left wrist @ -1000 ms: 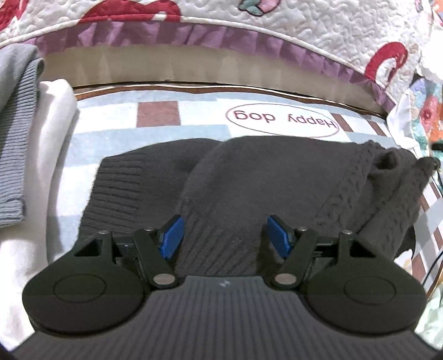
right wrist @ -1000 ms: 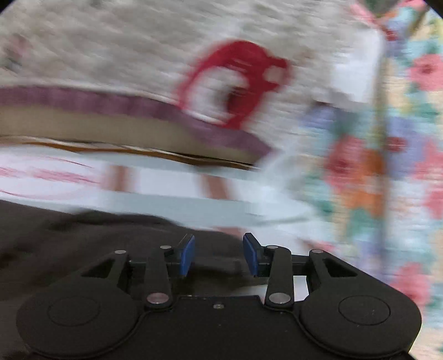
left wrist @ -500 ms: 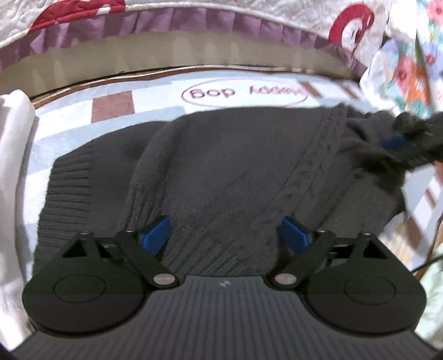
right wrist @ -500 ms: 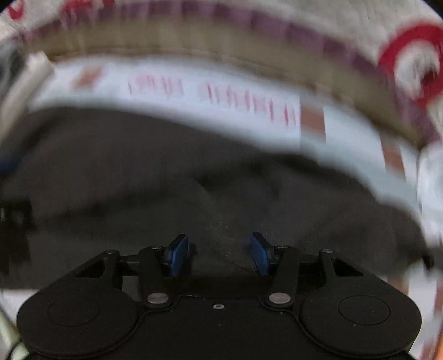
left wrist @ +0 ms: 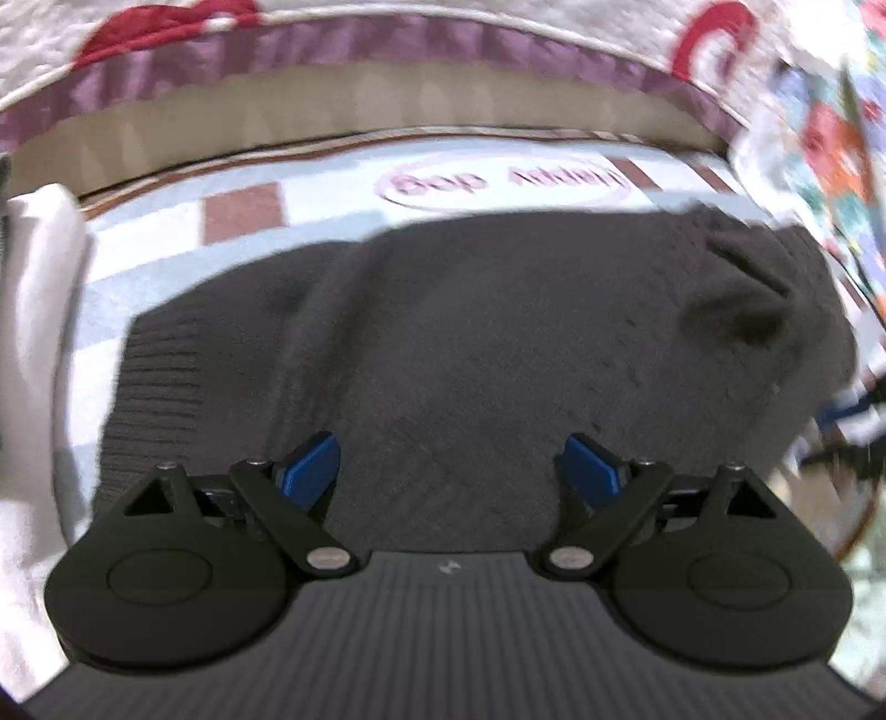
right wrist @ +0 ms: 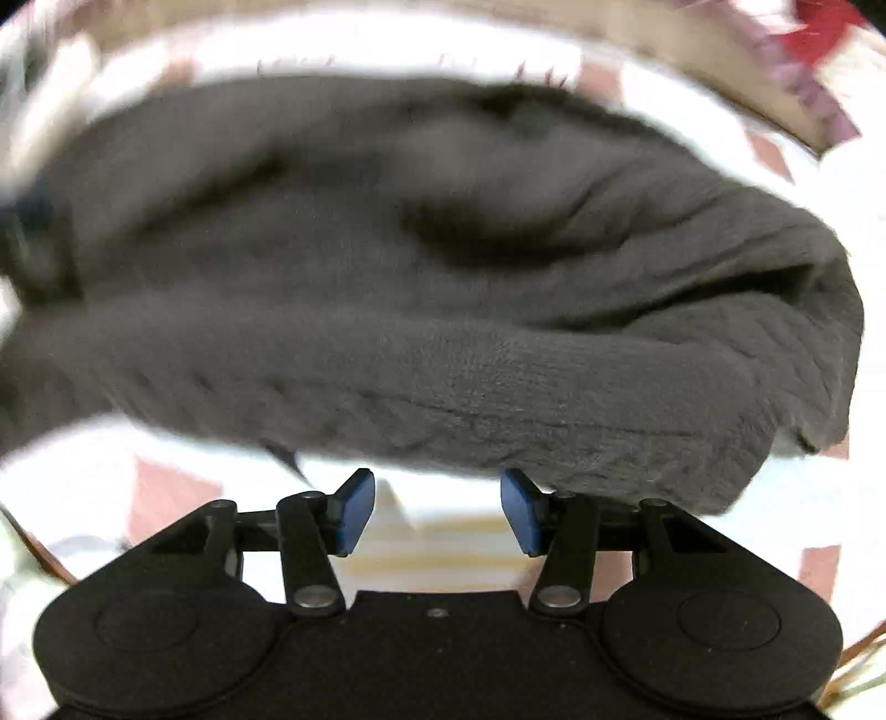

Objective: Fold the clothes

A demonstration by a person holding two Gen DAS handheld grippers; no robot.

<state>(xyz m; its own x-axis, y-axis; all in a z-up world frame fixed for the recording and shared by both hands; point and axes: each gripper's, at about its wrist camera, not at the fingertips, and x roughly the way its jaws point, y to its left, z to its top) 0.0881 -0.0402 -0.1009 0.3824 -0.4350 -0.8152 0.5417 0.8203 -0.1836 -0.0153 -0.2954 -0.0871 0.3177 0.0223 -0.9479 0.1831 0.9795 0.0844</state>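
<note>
The dark grey knitted sweater (left wrist: 476,332) lies bunched and partly folded on a pale checked mat (left wrist: 183,266), directly ahead of and beneath both grippers; its ribbed hem sits ahead and to the left of the left gripper (left wrist: 446,468), and a rumpled lump of sleeve or collar rises ahead to that gripper's right. The left gripper's jaws are spread wide over the knit with nothing pinched; its blue pads (left wrist: 310,462) stand well apart. The right gripper (right wrist: 437,512) is also parted, its jaws having just been opening, and nothing sits between them; the sweater's (right wrist: 443,288) thick rolled edge lies just ahead of its tips, the right-hand pad (right wrist: 518,512) close beside the cloth, though whether it touches I cannot tell.

In my judgement the step in hand is re-gripping between folds; the next move calls for each gripper to close on an edge layer, taking the whole thickness of knit rather than a single ply.

The left view shows the mat's printed oval, a white cloth (left wrist: 39,343) to the left and a quilt (left wrist: 387,33) beyond; the right view, blurred, alone shows the near rolled edge and bare mat (right wrist: 166,487) under the gripper.
</note>
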